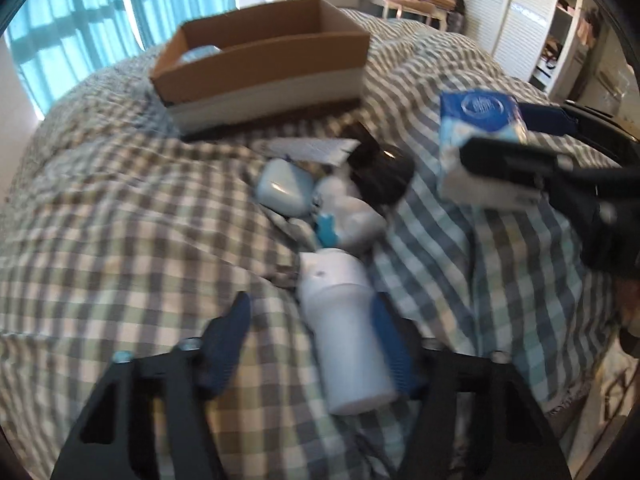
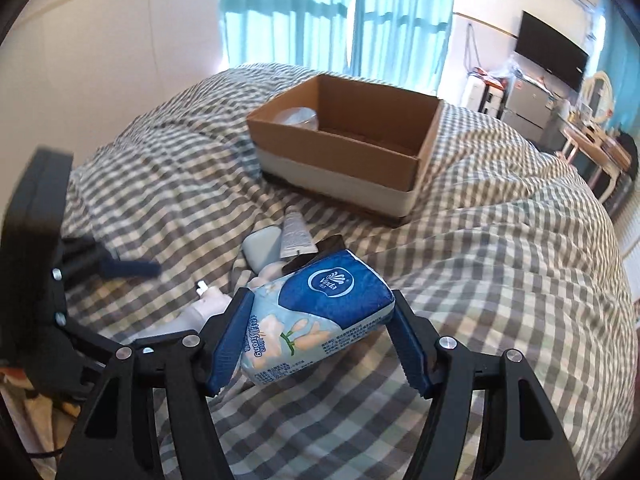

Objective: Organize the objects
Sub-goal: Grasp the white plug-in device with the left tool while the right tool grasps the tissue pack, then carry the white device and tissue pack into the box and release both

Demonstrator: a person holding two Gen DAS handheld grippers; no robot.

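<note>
My right gripper [image 2: 320, 340] is shut on a blue and white tissue pack [image 2: 320, 312] and holds it above the bed; the pack also shows in the left wrist view [image 1: 480, 140]. My left gripper [image 1: 312, 340] is open around a white spray bottle [image 1: 344, 332] that lies on the checked bedcover, against the right finger. A pile lies beyond it: a pale blue case [image 1: 282, 188], a white object [image 1: 352, 216], a black object [image 1: 380, 172] and a tube [image 2: 294, 232]. An open cardboard box [image 2: 348, 144] stands further back, also seen in the left wrist view [image 1: 260, 64].
The checked bedcover [image 2: 500, 260] is rumpled around the pile. A clear round thing [image 2: 298, 118] lies inside the box. Curtained windows, a TV [image 2: 552, 60] and desks stand beyond the bed.
</note>
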